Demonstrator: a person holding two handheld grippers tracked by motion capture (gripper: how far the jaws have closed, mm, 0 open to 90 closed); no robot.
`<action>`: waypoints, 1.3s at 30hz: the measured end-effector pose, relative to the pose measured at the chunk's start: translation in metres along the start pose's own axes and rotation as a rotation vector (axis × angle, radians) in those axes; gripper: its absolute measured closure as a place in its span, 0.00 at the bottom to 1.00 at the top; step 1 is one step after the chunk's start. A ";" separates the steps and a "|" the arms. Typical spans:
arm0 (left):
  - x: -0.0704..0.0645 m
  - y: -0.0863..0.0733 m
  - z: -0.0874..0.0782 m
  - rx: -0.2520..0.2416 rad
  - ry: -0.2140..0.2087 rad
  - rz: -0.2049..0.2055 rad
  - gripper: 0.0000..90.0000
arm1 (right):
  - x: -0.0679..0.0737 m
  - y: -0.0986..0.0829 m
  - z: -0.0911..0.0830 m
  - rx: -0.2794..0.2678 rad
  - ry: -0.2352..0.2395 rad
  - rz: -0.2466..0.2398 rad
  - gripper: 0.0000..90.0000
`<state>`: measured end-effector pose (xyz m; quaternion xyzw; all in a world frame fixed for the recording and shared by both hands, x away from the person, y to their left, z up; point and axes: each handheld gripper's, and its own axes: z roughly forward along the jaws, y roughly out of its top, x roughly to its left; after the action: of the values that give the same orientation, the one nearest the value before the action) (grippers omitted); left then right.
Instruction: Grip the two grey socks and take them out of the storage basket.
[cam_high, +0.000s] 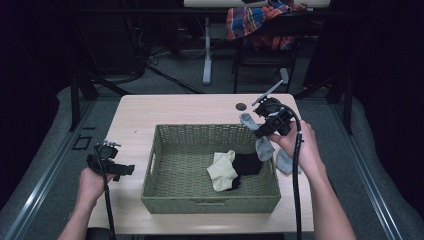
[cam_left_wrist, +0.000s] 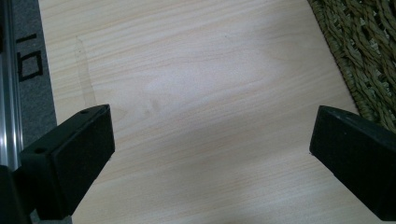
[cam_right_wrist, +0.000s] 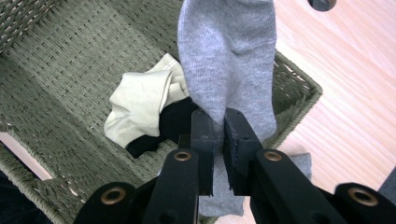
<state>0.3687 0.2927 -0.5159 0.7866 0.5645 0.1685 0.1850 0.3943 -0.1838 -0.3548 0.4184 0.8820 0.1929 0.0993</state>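
Observation:
A green woven basket (cam_high: 165, 200) sits mid-table and holds a pale yellow sock (cam_high: 222, 170) and a black sock (cam_high: 247, 163). My right gripper (cam_high: 261, 132) hovers over the basket's far right corner, shut on a grey sock (cam_right_wrist: 229, 60) that hangs from the jaws. In the right gripper view the yellow sock (cam_right_wrist: 140, 105) and black sock (cam_right_wrist: 175, 121) lie below in the basket (cam_right_wrist: 56, 70). Another grey sock (cam_high: 283, 162) lies on the table right of the basket. My left gripper (cam_high: 125, 170) is open above bare table left of the basket, with nothing between its pads (cam_left_wrist: 77, 158).
The wooden table (cam_high: 135, 115) has a cable hole (cam_high: 241, 106) near its far edge. Beyond it stands a chair with a plaid cloth (cam_high: 250, 22). The basket's rim (cam_left_wrist: 364, 56) lies close to the left gripper's right jaw. Grey floor surrounds the table.

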 end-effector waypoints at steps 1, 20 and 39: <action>0.000 0.000 0.000 0.000 0.000 0.000 0.00 | -0.001 -0.001 -0.001 -0.003 0.001 0.005 0.93; -0.001 0.000 0.000 -0.001 0.009 0.004 0.00 | -0.045 -0.026 -0.015 0.010 -0.038 0.130 0.93; 0.000 -0.001 -0.001 0.001 0.009 0.002 0.00 | -0.085 -0.052 -0.015 0.024 -0.056 0.239 0.93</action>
<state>0.3679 0.2930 -0.5153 0.7864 0.5646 0.1720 0.1821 0.4065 -0.2837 -0.3616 0.5267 0.8251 0.1811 0.0951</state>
